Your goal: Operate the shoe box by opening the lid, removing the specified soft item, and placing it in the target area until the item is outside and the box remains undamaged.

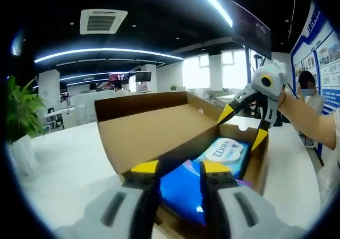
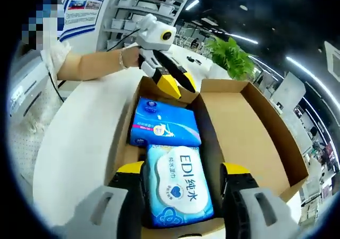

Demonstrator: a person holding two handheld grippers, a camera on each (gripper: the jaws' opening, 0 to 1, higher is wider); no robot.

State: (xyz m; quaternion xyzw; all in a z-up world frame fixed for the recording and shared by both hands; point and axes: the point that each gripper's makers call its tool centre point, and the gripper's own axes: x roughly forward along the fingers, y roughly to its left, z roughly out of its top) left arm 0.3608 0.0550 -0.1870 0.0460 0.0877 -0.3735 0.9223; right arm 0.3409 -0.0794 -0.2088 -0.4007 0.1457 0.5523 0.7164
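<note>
Left gripper (image 1: 179,169), jaws parted and holding nothing, sits at the near rim of the shoe box (image 2: 121,153), which stands on a smooth white table (image 1: 64,164). Its plain brown cardboard lid (image 1: 154,119) is already swung back. Inside lie a glossy blue pack (image 2: 166,123) and a pale, pillowy wipes pack (image 2: 178,188). Right gripper (image 2: 181,171), wide open and empty, straddles the wipes pack. Judged step: reaching in; next, close gently on the soft wrapper without scraping cardboard walls

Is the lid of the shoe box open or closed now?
Open. The lid is folded back flat beside the shoe box, and the wet wipes pack and blue pack lie exposed inside.
</note>
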